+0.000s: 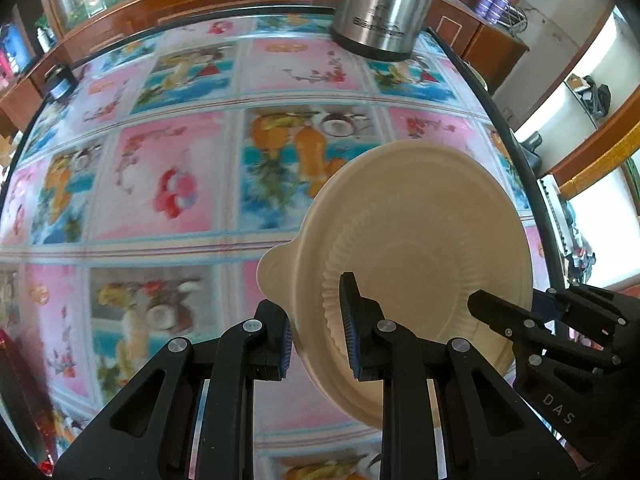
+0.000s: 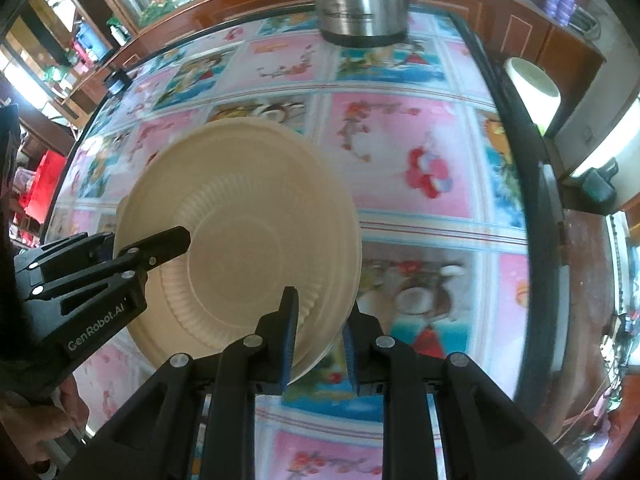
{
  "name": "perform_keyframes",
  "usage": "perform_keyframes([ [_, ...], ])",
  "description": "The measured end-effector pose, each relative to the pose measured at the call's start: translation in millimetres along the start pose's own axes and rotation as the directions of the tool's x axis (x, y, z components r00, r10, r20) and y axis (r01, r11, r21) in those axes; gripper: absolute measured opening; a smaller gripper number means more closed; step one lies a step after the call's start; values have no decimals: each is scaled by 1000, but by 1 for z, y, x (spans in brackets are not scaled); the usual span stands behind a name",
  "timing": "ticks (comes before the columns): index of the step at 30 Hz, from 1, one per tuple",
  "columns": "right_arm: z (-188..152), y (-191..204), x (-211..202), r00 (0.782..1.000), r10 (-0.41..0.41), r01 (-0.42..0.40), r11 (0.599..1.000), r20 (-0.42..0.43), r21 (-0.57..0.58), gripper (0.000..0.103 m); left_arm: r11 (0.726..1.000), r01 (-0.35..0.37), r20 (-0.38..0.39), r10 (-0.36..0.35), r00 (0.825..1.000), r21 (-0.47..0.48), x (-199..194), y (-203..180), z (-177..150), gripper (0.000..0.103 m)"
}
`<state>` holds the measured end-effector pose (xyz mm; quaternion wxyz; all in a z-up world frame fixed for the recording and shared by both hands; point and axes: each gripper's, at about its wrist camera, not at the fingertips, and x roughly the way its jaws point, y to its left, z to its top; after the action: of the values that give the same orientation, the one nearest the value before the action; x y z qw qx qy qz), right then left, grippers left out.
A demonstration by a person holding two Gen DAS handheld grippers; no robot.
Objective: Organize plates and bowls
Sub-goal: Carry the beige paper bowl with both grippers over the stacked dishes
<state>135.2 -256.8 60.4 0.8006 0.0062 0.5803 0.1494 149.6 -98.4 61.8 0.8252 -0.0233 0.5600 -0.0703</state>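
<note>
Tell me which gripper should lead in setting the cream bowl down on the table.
Neither clearly; probably both together. The left gripper clamps the cream bowl at one rim, the right gripper clamps the opposite rim, and the bowl hangs tilted above the table.

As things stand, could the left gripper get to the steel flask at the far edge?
Probably not as it is. The left gripper is shut on the rim of the bowl, which the right gripper grips too. The tablecloth towards the flask lies bare, but the bowl must be released first.
</note>
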Motion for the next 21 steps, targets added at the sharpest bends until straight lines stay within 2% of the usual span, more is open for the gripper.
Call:
perform_keyframes([
  [21, 3, 144, -4, 999, 46, -45, 983, 4, -177, 23, 987, -85, 48, 93, 995, -138, -76, 138, -49, 21],
])
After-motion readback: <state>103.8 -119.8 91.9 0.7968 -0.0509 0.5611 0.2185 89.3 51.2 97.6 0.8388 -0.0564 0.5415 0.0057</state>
